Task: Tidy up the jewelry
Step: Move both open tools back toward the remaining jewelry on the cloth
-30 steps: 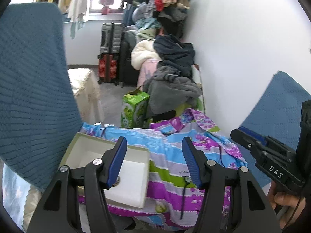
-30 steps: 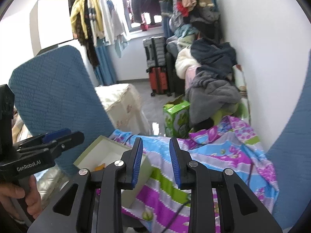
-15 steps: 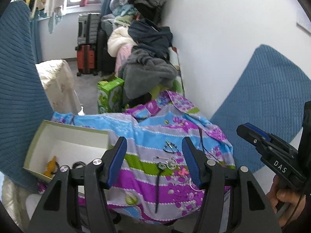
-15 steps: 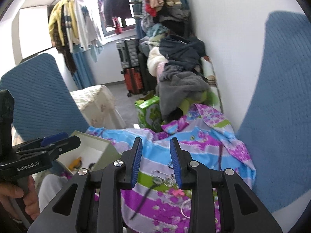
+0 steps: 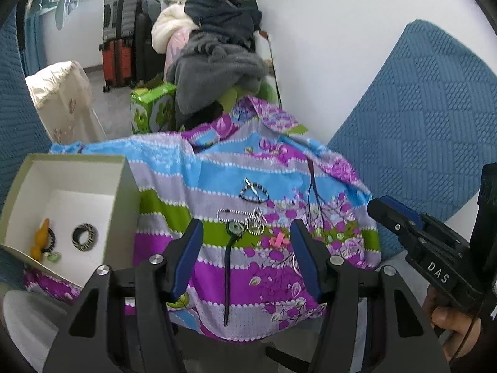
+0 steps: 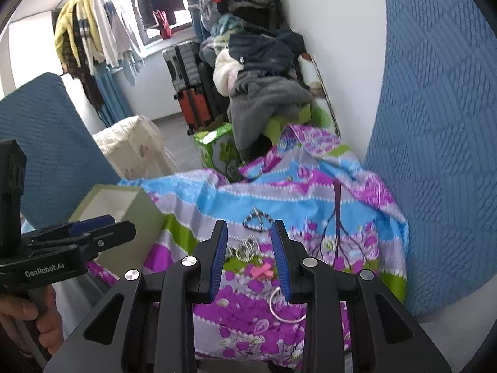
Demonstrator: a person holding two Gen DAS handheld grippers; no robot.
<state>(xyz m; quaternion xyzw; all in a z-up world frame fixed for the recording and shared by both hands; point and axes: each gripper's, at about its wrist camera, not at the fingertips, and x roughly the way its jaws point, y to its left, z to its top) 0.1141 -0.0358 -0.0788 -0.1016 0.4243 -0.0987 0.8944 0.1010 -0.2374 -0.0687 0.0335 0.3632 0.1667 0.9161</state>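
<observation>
— Jewelry lies where, taking the white box (image 5: 124, 192) as the mark?

— Mostly right of it, loose on the striped floral cloth (image 5: 217, 161). Nearest the box is a silver bead chain (image 5: 239, 216) with a dark cord (image 5: 228, 267) trailing from it; beyond that sits a dark beaded bracelet (image 5: 253, 192), and further right a pink bow (image 5: 278, 240) and a silver hoop (image 6: 284, 306).

— Anything inside the box?

— A yellow piece (image 5: 40, 242), a patterned ring (image 5: 84, 237) and a small green charm (image 5: 53, 258).

— And the jaws?

— Left gripper (image 5: 245, 256) stands fairly wide, nothing between its pads. Right gripper (image 6: 250, 261) is narrower, a gap showing, also holding nothing. Both hang above the cloth, right of the box.
</observation>
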